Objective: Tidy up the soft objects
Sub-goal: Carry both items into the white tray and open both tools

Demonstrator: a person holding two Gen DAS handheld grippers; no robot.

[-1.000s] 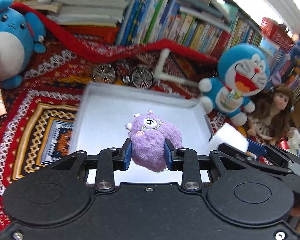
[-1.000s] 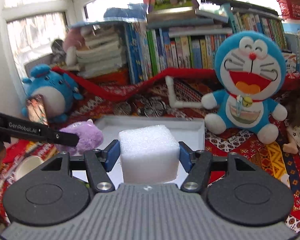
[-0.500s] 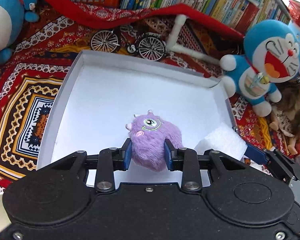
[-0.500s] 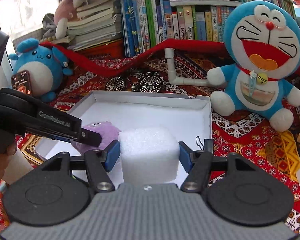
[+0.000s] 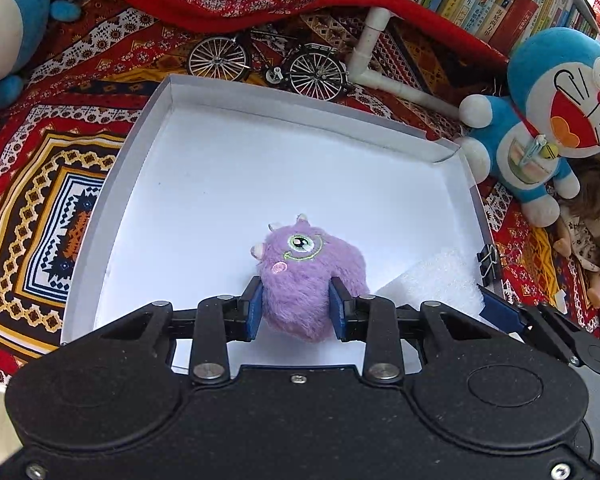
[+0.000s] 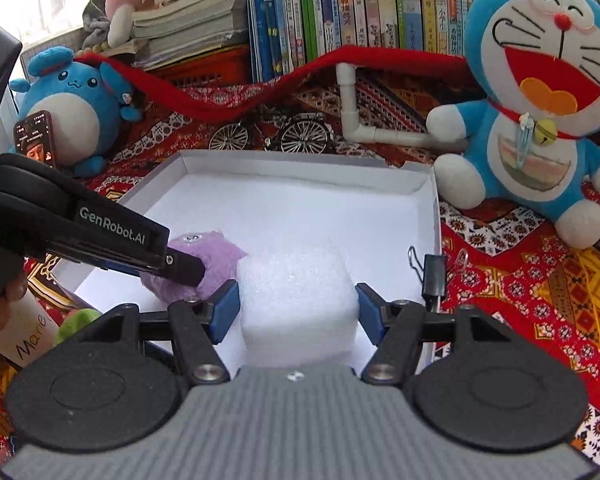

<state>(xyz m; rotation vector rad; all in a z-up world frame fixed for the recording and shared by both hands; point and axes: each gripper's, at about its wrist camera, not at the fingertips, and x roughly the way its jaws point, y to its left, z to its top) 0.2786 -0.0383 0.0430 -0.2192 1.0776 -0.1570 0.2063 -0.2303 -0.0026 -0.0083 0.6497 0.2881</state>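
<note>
My left gripper (image 5: 296, 306) is shut on a purple one-eyed plush (image 5: 308, 268) and holds it low over the near part of a shallow white box (image 5: 100, 216). My right gripper (image 6: 297, 312) is shut on a white foam cube (image 6: 296, 296), low over the box's (image 6: 436, 216) near right part. In the right wrist view the left gripper (image 6: 176, 268) and the purple plush (image 6: 216, 256) sit just left of the cube. In the left wrist view the foam cube (image 5: 436, 280) shows to the right of the plush.
A Doraemon plush (image 6: 540, 92) sits right of the box, a blue round plush (image 6: 68, 108) at the back left. A model bicycle (image 5: 268, 64) and white pipe (image 5: 380, 68) lie behind the box. Books line the back. A binder clip (image 6: 432, 272) is on the box's right wall.
Both grippers have come down and forward over the white box, carrying the purple plush and the foam cube. The box now fills more of both views.
</note>
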